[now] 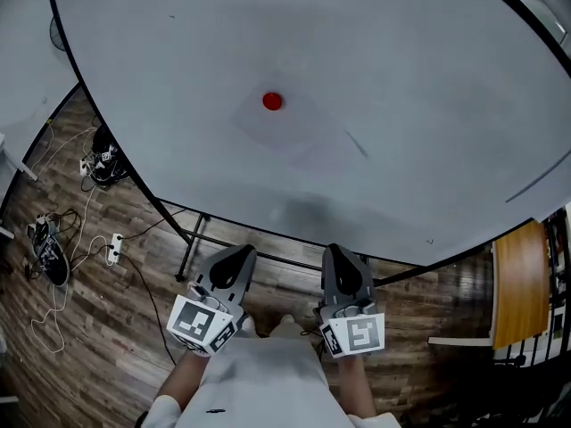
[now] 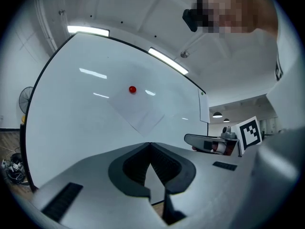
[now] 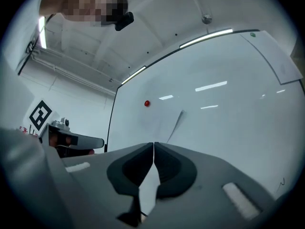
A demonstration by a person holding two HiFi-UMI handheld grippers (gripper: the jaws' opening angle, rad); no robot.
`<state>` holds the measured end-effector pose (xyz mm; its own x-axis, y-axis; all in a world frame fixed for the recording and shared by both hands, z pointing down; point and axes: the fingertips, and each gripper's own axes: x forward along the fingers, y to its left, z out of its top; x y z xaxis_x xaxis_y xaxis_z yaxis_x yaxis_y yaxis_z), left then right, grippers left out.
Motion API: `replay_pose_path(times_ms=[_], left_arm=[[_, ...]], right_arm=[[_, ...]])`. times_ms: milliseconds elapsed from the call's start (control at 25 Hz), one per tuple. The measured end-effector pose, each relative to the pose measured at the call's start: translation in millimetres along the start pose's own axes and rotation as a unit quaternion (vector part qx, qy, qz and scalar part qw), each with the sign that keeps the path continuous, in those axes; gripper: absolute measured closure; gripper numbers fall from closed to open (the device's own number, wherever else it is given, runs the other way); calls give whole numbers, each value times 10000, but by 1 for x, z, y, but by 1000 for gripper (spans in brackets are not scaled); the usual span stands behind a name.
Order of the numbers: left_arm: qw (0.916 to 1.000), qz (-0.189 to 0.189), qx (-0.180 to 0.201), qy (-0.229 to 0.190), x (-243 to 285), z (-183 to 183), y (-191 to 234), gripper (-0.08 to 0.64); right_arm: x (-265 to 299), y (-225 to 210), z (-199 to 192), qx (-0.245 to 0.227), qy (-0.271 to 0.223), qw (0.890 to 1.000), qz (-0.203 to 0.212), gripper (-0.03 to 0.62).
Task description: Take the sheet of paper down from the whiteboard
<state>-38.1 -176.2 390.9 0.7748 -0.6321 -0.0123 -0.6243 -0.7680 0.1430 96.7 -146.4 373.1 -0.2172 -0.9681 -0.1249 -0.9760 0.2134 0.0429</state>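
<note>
A white sheet of paper [image 1: 294, 127] hangs on the whiteboard [image 1: 419, 69], pinned near its top by a round red magnet [image 1: 272, 102]. The sheet [image 2: 138, 109] sits tilted like a diamond, and its right edge [image 3: 175, 123] lifts slightly off the board. My left gripper [image 1: 234, 259] and right gripper [image 1: 343, 268] are side by side below the board, short of the sheet and not touching it. Both are shut with nothing between the jaws. The left gripper [image 2: 149, 144] and the right gripper [image 3: 153, 144] both point level at the board below the magnet [image 2: 132, 89].
The whiteboard stands on a black metal frame [image 1: 192, 239] over a wooden floor. Cables and a power strip [image 1: 113, 248] lie on the floor at the left, with shoes [image 1: 49, 252] nearby. A wooden table edge [image 1: 517, 283] is at the right. A fan [image 2: 23, 101] stands beside the board.
</note>
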Motion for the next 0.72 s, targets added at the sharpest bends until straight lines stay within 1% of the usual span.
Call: replay_pose_path(times_ms=[120,280,480,640,720], left_arm=[[10000,63,28,-39,7,3,-2,554],[9999,126,46,-108,20,7,-6,554],[9997,180,73,-119,29,9,-6,554],[9995,262,127,-142,36,13,-2,554],[9994,274,153,-142,39,14,0,554]], right_arm=[[6,-7,4,12,-75,9999,109,591],[17,-23,11,47,-219,9996,154,591],[28,-28,19,7,-328,9990,299,591],[39,-36,23,85,-408,9984,394,591],[44,-38,27,73,-449,9979,452,567]])
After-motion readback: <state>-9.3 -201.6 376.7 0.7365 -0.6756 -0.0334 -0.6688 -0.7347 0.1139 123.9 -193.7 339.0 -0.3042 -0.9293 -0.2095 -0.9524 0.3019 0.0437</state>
